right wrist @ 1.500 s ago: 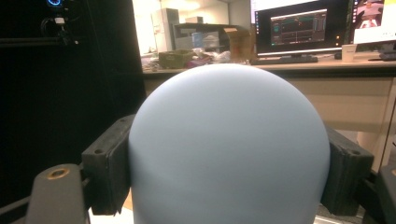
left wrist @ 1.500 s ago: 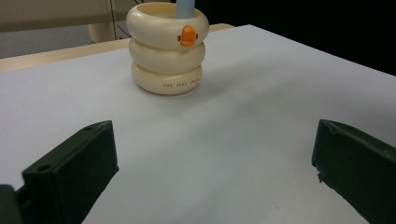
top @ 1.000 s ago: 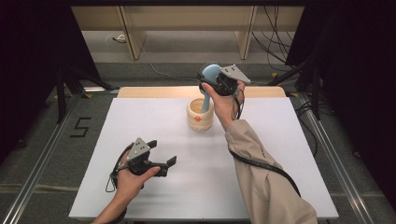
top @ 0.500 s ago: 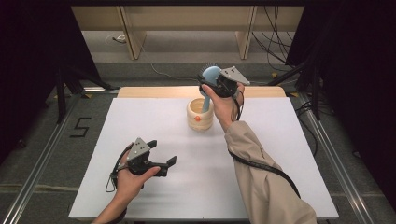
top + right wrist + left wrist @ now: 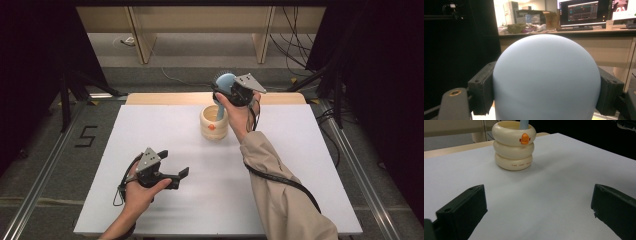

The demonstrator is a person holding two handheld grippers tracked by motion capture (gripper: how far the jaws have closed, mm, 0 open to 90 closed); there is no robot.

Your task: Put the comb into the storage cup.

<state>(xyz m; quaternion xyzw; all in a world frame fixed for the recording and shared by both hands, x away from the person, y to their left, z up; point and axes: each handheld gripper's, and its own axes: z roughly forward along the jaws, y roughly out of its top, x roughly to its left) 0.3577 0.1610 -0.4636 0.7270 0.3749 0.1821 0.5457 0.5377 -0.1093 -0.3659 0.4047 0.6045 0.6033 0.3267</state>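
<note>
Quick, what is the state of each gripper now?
Left gripper: open, holding nothing.
Right gripper: closed on the blue brush.

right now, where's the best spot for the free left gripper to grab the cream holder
Probably the stacked-ring cream holder at a groove between two rings, coming in level from its near side: it stands upright, and the open left gripper already faces it. The grooves should keep the jaws from sliding.

The high view looks forward and down over the whole white table (image 5: 300, 150). The left gripper view skims low across it — both share the cream cup (image 5: 213, 123). The right gripper view faces level, close behind a blue brush (image 5: 546, 77) — toward a desk (image 5: 564, 31).
</note>
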